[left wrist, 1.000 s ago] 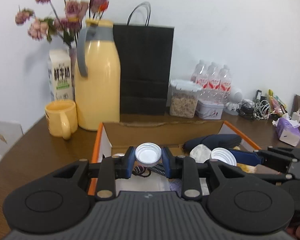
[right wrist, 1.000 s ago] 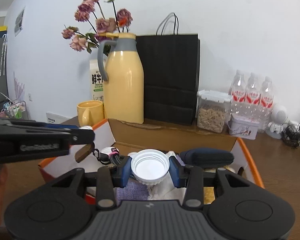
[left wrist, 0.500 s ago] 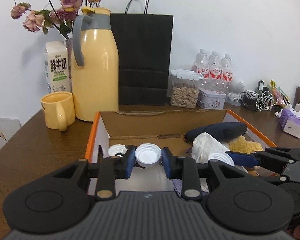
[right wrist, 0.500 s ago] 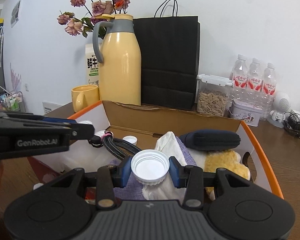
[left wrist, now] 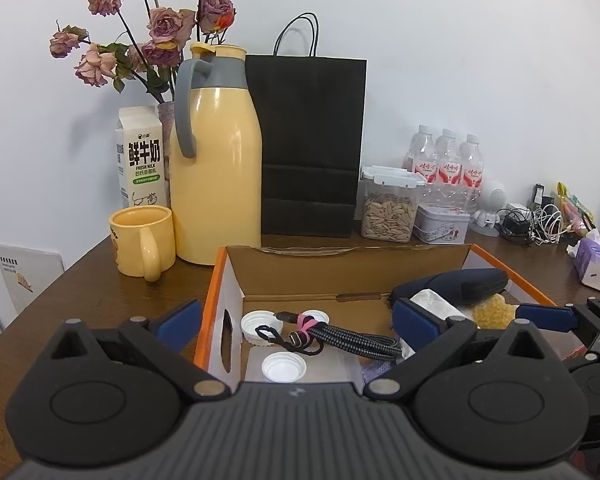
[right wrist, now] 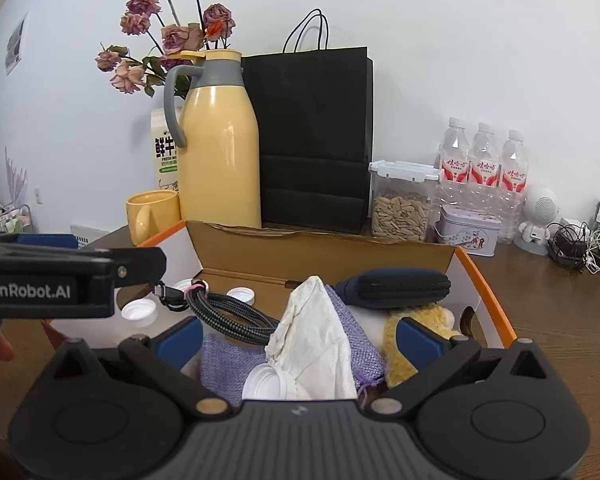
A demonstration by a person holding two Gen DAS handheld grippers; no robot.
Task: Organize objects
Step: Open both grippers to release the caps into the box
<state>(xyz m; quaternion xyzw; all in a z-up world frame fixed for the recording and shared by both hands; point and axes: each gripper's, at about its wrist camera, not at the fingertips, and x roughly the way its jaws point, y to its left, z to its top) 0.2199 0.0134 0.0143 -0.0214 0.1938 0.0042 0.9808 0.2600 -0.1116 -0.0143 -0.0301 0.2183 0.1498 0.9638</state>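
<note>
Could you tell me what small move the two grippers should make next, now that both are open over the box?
Probably lift both straight up and clear. The left gripper and right gripper are open and empty; one white cap lies on the box floor, another cap rests by the crumpled tissue. Nothing remains gripped.

Left gripper point(left wrist: 296, 328) hangs spread wide over the box's left end point(left wrist: 220, 280), and the only bare floor below sits between white caps point(left wrist: 284, 366). A braided cable point(left wrist: 352, 340) cuts across the middle; cloth point(right wrist: 316, 332) and pouch point(right wrist: 396, 286) choke the right end.
</note>
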